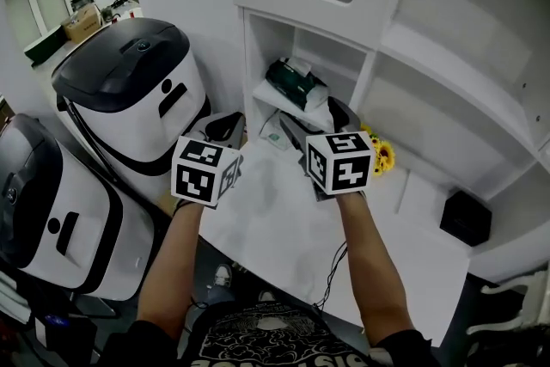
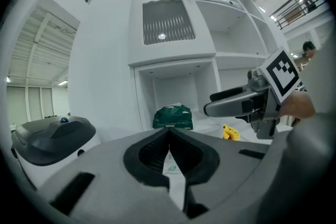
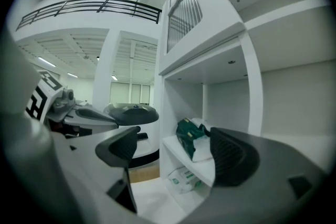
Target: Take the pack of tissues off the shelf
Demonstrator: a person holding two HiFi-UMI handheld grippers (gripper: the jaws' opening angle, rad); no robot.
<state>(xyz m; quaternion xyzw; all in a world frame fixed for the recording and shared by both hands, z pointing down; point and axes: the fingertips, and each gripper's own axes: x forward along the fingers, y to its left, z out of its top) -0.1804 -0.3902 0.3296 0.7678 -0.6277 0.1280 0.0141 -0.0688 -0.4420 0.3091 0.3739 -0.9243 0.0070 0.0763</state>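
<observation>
The pack of tissues (image 1: 295, 82) is dark green and lies on the middle shelf of a narrow white cubby (image 1: 263, 96). In the right gripper view the tissue pack (image 3: 189, 136) lies ahead between the jaws, some way off. My right gripper (image 3: 176, 152) is open and empty; in the head view this right gripper (image 1: 314, 126) hovers just in front of the cubby. My left gripper (image 2: 169, 136) is shut on nothing, with the green pack (image 2: 172, 117) straight ahead. Seen from the head, the left gripper (image 1: 225, 129) is left of the cubby.
A white pack with green print (image 1: 275, 136) lies in the cubby's lower space. Two white and black machines (image 1: 129, 90) (image 1: 51, 219) stand at the left. Yellow flowers (image 1: 381, 155) and a black box (image 1: 465, 217) sit on the white counter (image 1: 275, 228).
</observation>
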